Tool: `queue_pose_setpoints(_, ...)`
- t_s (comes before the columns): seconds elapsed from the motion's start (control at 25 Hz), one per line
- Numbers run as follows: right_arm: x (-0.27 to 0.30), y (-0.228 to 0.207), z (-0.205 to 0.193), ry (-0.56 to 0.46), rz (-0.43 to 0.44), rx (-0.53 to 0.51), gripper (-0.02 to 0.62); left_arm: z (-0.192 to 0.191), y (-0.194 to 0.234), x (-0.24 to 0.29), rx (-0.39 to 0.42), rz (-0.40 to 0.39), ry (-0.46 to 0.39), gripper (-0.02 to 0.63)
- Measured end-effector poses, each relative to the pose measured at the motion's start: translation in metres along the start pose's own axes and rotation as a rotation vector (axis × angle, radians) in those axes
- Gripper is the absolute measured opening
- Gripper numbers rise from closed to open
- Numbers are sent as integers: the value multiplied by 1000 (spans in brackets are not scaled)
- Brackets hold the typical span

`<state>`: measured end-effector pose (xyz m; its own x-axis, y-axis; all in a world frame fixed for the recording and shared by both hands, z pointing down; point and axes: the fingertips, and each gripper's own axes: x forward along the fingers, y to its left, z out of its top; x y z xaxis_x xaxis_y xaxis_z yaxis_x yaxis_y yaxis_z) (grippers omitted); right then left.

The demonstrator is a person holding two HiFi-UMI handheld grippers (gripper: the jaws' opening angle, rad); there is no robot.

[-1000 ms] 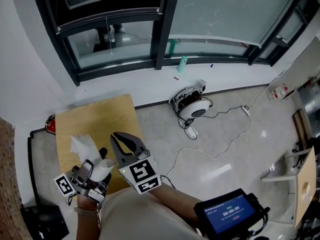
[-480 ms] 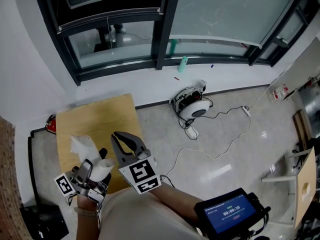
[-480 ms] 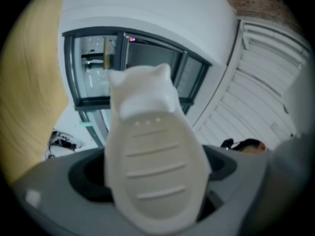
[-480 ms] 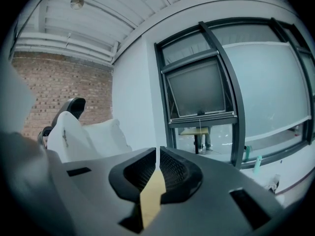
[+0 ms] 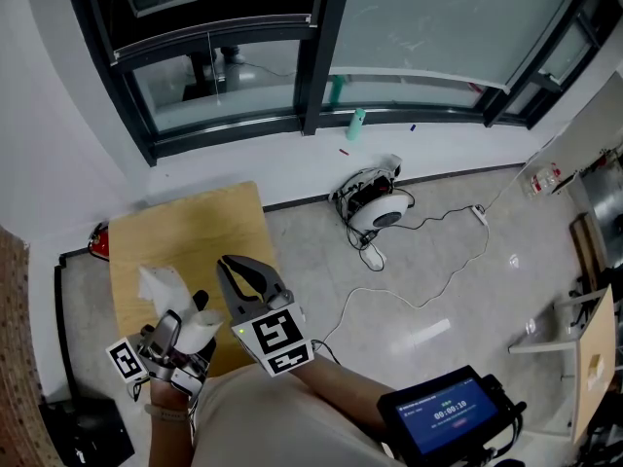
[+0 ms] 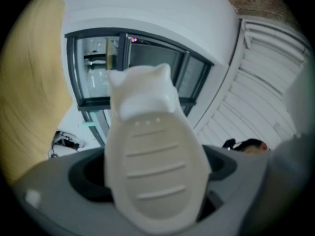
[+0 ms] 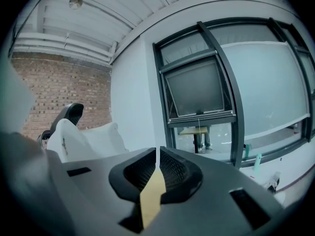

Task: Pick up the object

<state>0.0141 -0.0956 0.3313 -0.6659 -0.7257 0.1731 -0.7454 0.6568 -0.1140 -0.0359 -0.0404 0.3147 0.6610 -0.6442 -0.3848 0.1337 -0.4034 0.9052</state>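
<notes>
The white object (image 6: 152, 156) is squeezed tight in your left gripper (image 5: 192, 321), lower left. It looks smooth, so ease off and it falls. Your right gripper (image 5: 243, 278) is closed and empty.

Daylight through the tall dark-framed windows (image 5: 321, 52) lights my room evenly — soft shadows. The white ribbed plastic piece (image 6: 153, 173) blurs up close; edges bulge.

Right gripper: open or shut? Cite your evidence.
Shut: in its own view, the right gripper shows both dark jaws meeting at the tips, with nothing between them.
</notes>
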Motion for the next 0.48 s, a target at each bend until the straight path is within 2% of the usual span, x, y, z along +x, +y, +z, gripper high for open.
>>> queue_pose_setpoints(0.48, 1, 2, -3, 17, 3, -2, 29, -1, 3, -4, -17, 9, -2, 538)
